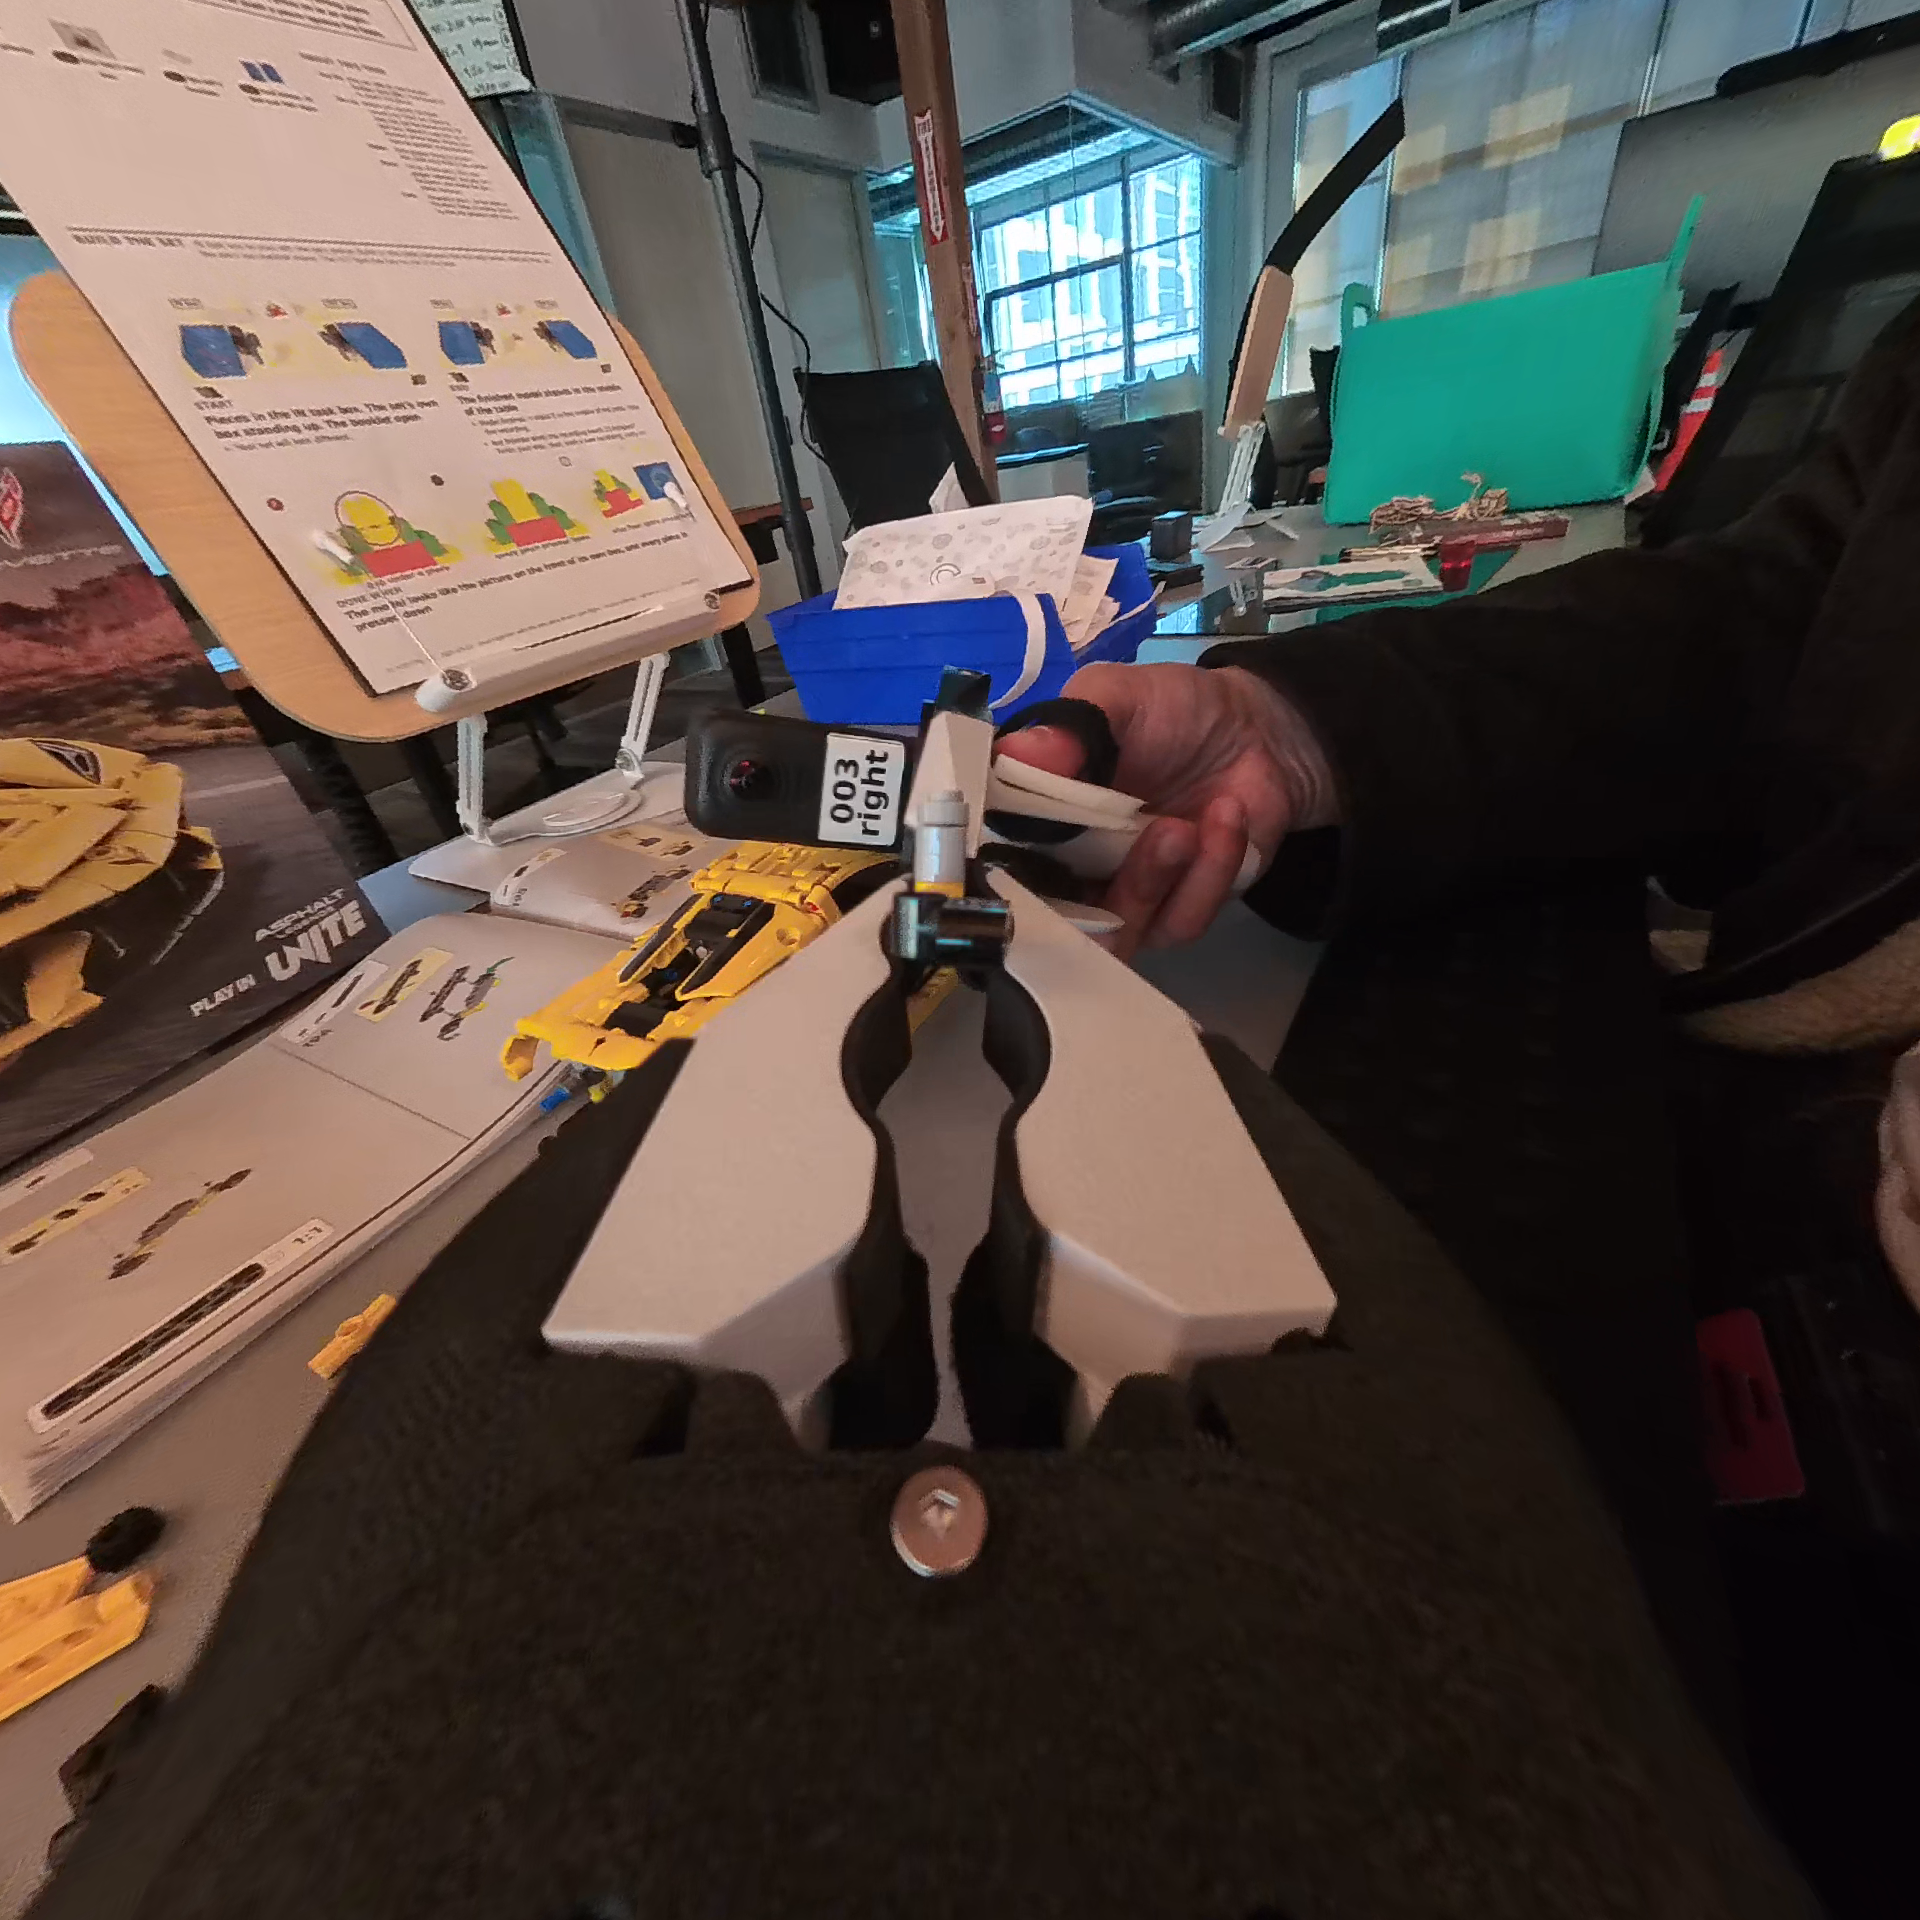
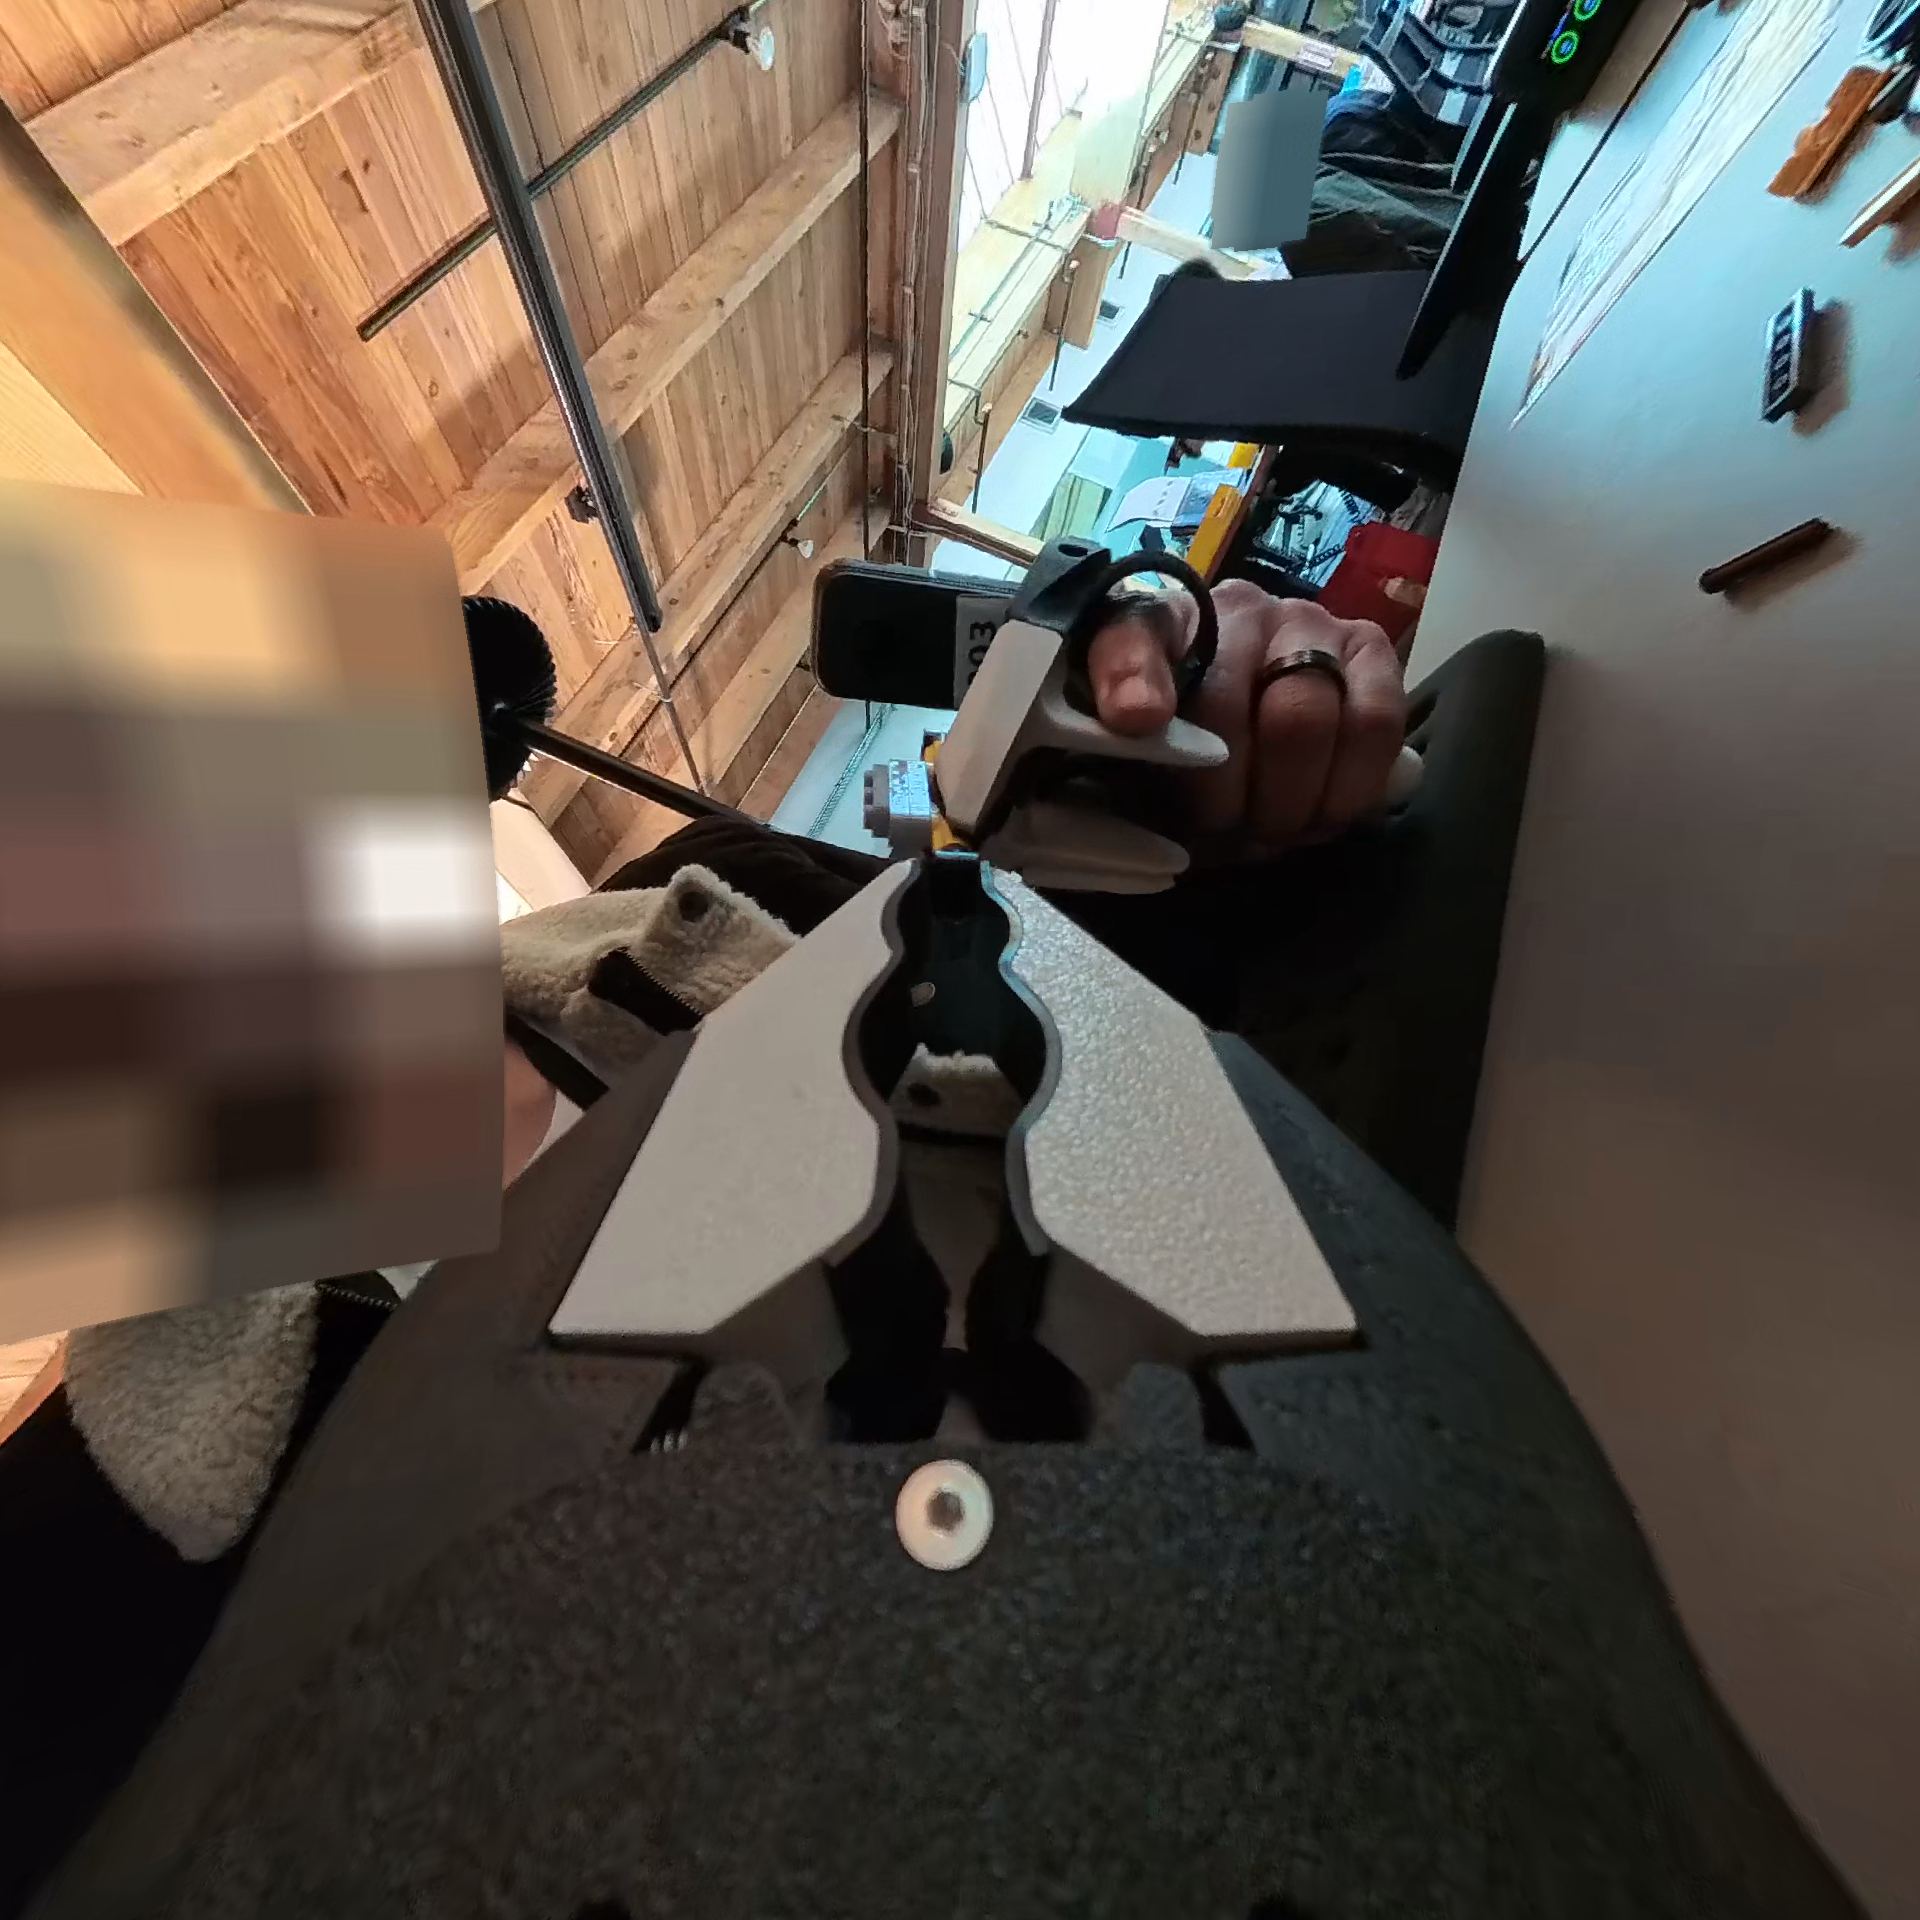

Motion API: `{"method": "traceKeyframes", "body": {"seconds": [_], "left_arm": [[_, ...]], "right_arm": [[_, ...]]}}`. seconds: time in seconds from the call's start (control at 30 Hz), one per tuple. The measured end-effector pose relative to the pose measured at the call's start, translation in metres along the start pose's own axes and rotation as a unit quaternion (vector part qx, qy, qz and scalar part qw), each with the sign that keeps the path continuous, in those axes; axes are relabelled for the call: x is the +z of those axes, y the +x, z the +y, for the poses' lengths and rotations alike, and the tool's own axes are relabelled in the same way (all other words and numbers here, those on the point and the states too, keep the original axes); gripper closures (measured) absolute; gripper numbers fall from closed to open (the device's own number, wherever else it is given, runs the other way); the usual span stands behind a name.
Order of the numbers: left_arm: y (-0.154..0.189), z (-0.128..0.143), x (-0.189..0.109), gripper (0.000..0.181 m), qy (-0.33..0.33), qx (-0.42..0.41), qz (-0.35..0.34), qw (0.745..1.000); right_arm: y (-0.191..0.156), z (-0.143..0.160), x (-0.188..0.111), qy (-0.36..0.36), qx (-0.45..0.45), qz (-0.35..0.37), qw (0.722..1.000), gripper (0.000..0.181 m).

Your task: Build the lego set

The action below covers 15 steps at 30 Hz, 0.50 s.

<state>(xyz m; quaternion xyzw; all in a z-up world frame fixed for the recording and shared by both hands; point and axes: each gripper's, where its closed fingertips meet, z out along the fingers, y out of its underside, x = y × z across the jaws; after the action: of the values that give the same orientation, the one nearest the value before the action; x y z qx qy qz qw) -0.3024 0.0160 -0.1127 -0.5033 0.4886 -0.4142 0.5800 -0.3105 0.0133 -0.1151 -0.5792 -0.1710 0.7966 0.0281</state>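
My left gripper [image 1: 948, 916] is shut on a small lego assembly [image 1: 951, 920], a black and teal piece with a grey pin [image 1: 940, 836] and a yellow bit standing up from it. It holds this in the air above the yellow car model [image 1: 717, 951]. The right gripper [image 1: 940, 795] comes in from above and meets the top of the grey pin. In the right wrist view my right gripper [image 2: 948, 864] is closed tip to tip against the left gripper [image 2: 951, 821], on the same small assembly [image 2: 904, 795].
An open instruction booklet [image 1: 260, 1174] and the set's box [image 1: 104, 831] lie at the left. A printed sheet on a wooden stand [image 1: 364, 364] and a blue bin [image 1: 914, 655] stand behind. Loose yellow pieces [image 1: 62, 1631] lie on the table [image 1: 1216, 977]. The person's sleeve [image 1: 1558, 727] fills the right. Both grippers' tips are close together, under 4 cm apart.
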Motion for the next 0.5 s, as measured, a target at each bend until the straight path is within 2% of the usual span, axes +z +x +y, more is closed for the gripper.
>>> {"method": "traceKeyframes", "body": {"seconds": [0.17, 0.27, 0.33, 0.5], "left_arm": [[-0.003, 0.001, 0.001, 0.174, -0.002, -0.003, -0.008, 1.0], [-0.008, 0.006, 0.004, 0.174, -0.016, -0.026, -0.012, 0.999], [-0.01, 0.009, 0.003, 0.173, -0.029, -0.023, -0.019, 0.999], [-0.009, 0.009, 0.002, 0.153, -0.028, -0.021, -0.019, 0.999]], "right_arm": [[0.001, -0.003, -0.001, 0.006, 0.002, 0.001, 1.0, 0.175], [0.007, -0.007, -0.007, 0.008, -0.015, 0.041, 0.999, 0.175], [0.004, -0.007, -0.009, 0.008, -0.019, 0.044, 0.999, 0.175], [0.008, -0.011, -0.033, 0.012, -0.036, 0.102, 0.994, 0.175]]}}
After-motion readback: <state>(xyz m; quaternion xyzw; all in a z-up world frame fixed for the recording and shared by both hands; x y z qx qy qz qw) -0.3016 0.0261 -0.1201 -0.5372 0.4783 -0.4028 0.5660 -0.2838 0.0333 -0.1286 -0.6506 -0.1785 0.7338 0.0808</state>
